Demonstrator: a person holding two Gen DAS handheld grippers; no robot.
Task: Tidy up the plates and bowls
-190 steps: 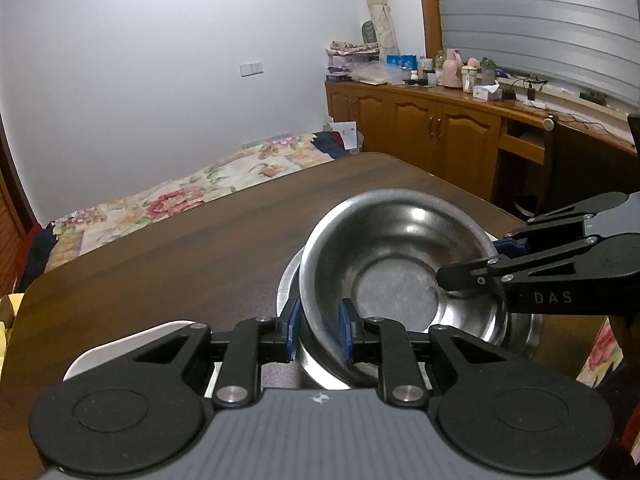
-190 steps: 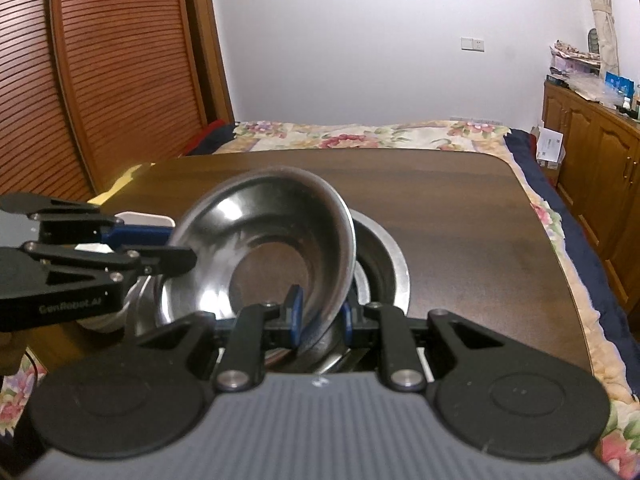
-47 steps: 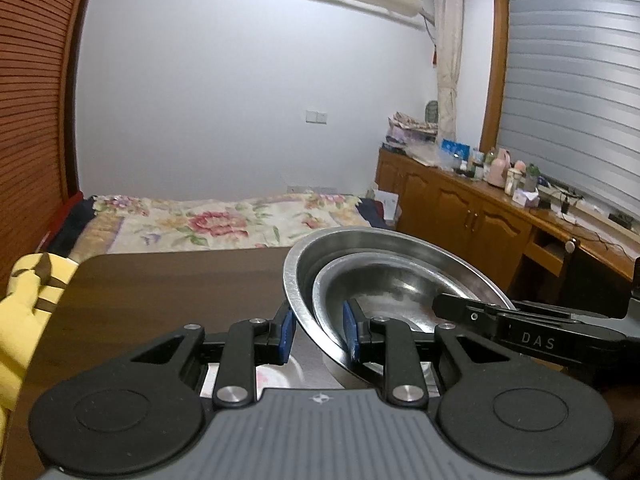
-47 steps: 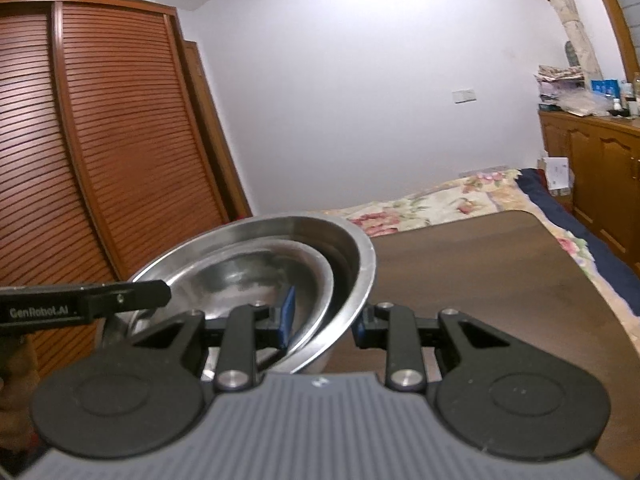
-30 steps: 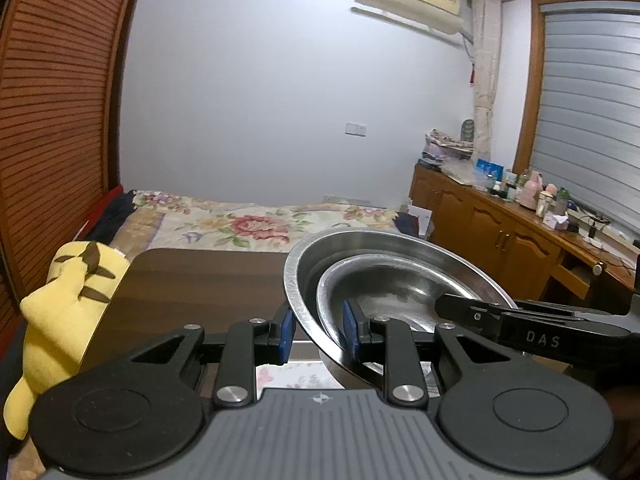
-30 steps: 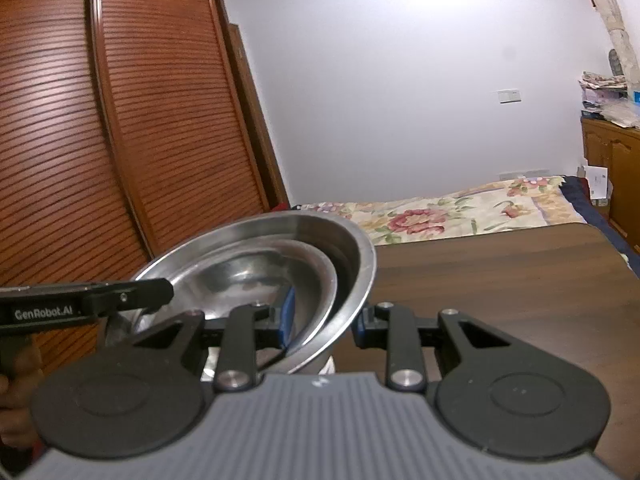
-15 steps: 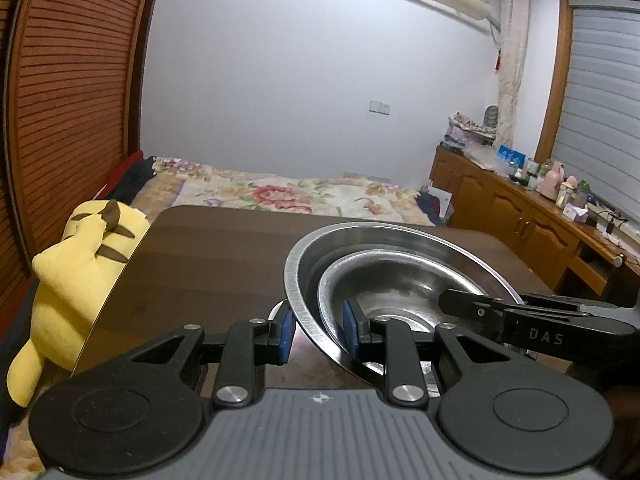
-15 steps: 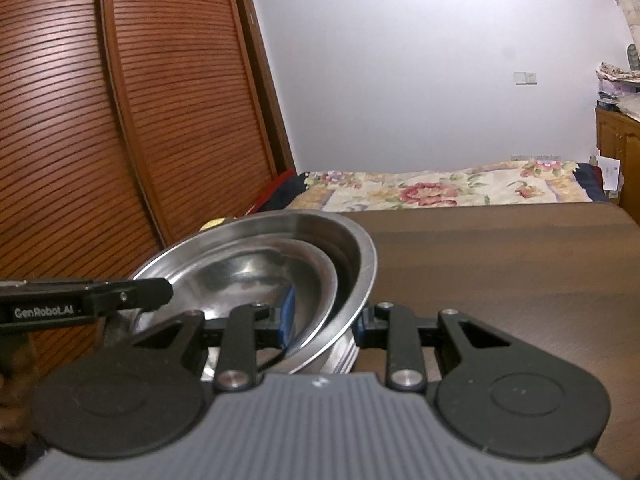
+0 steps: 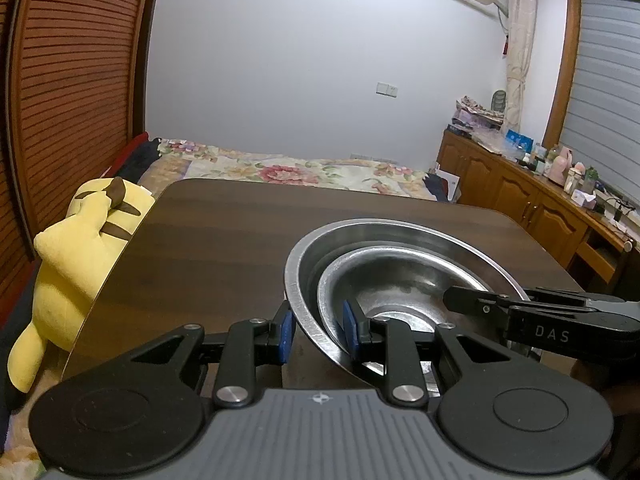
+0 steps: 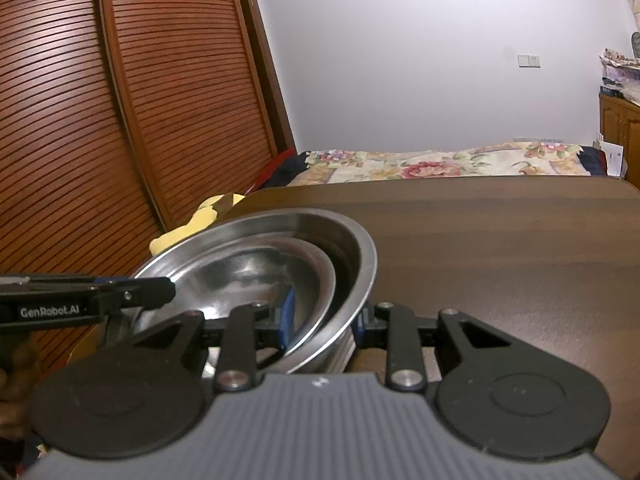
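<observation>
Both claws are clamped on the same stack of steel bowls right now. The left claw (image 9: 316,330) has its blue pads pinched on the near-left rims, one pad outside the big bowl (image 9: 298,276) and the other inside the small bowl (image 9: 400,280) nested in it. The right claw (image 10: 322,318) does the same from the opposite side, gripping both rims together: one pad sits inside the small bowl (image 10: 256,276), the other outside the big bowl (image 10: 360,248).

From the left wrist camera the right claw (image 9: 450,300) pokes in from the right side over the rim. The stack sits low over the near part of the dark wooden worktop (image 9: 224,240), roughly level. Can't tell if it's actually touching the surface, the claw bodies hide the underside.

Off the left edge of the worktop there's a yellow plush toy (image 9: 76,252), and a bed with a floral cover (image 9: 304,170) at the far end.
</observation>
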